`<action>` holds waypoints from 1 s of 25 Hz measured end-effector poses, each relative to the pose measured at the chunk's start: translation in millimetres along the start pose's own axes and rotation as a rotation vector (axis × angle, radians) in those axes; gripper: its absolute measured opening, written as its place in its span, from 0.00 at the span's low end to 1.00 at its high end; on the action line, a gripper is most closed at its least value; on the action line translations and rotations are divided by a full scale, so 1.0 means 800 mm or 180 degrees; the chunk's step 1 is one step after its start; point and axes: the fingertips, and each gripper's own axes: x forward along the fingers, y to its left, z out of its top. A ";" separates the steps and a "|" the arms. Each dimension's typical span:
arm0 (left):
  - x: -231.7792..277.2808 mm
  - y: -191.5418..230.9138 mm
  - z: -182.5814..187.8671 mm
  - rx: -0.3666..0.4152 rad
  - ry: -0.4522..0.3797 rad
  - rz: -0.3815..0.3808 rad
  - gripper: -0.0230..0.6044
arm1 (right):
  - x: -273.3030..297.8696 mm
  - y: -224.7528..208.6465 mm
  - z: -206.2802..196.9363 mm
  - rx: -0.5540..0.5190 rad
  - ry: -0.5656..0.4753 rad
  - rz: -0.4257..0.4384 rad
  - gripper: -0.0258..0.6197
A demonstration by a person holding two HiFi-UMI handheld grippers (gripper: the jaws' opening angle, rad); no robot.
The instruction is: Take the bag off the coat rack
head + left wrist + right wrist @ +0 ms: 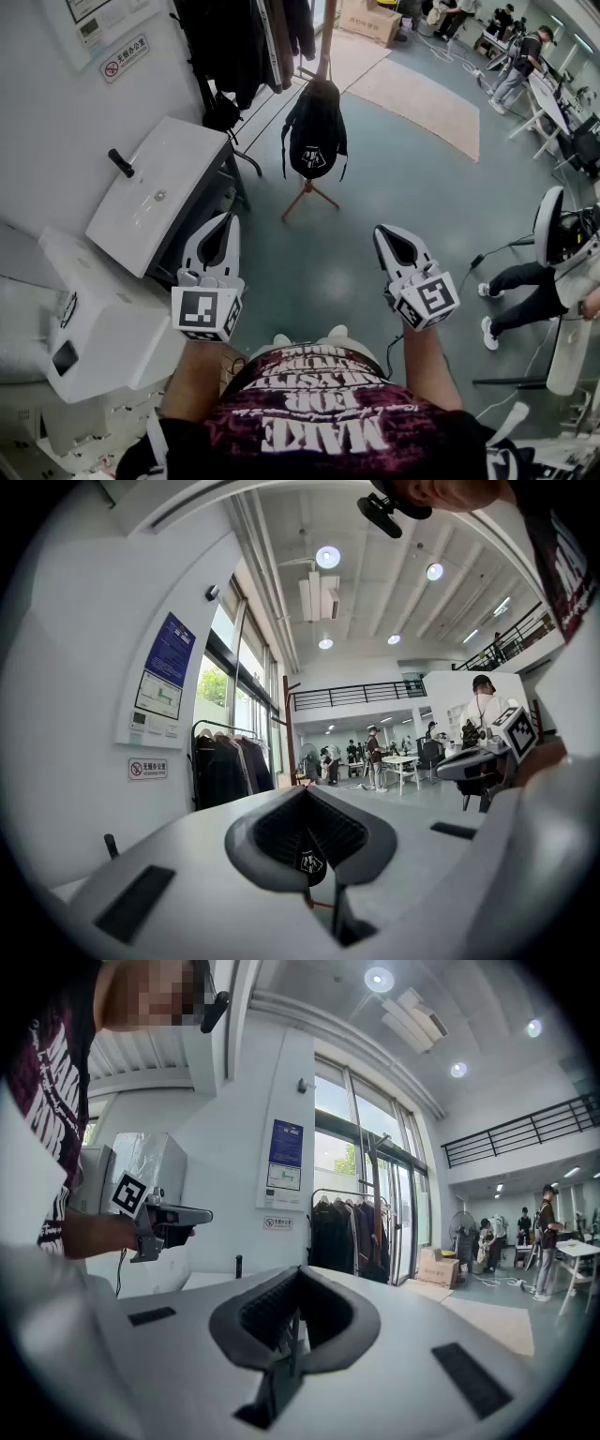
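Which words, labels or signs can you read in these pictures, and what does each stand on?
"MAKE" and "FOR": upside down on the person's shirt; its other lines are too blurred.
On the wall sign, with a red prohibition symbol: characters too small to read.
On the blue poster: print too small.
On the bag: a white logo, unreadable.

A: Left gripper (226,217)?
B: Held out low ahead of the torso on a bare left forearm (192,380). Jaws together, nothing between them.
A: Right gripper (382,231)?
B: Level with the left, well apart, tip leaning slightly inward. Jaws fully closed, empty. Right forearm (429,361) bare too.
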 end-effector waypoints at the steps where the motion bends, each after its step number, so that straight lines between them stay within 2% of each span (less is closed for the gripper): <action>1: -0.005 0.002 0.001 0.0012 -0.0010 -0.0021 0.05 | 0.000 0.006 0.003 0.0003 -0.0013 -0.0018 0.04; 8: -0.031 0.005 0.003 0.0005 -0.0060 -0.0154 0.05 | -0.013 0.042 0.009 0.0006 -0.0010 -0.0128 0.05; 12: -0.037 0.005 -0.003 -0.0003 -0.0025 -0.0184 0.05 | -0.023 0.051 0.011 0.0123 0.0012 -0.0159 0.05; 16: -0.041 0.011 -0.022 -0.0026 0.0089 -0.0109 0.05 | -0.030 0.053 0.004 0.0154 0.0113 -0.0243 0.05; 21: -0.037 0.022 -0.023 -0.0137 -0.0042 -0.0068 0.05 | -0.031 0.041 0.005 0.0163 0.0132 -0.0286 0.11; 25: -0.019 0.033 -0.024 0.0073 -0.0033 0.0198 0.05 | -0.018 0.026 0.009 0.0220 0.0075 -0.0250 0.17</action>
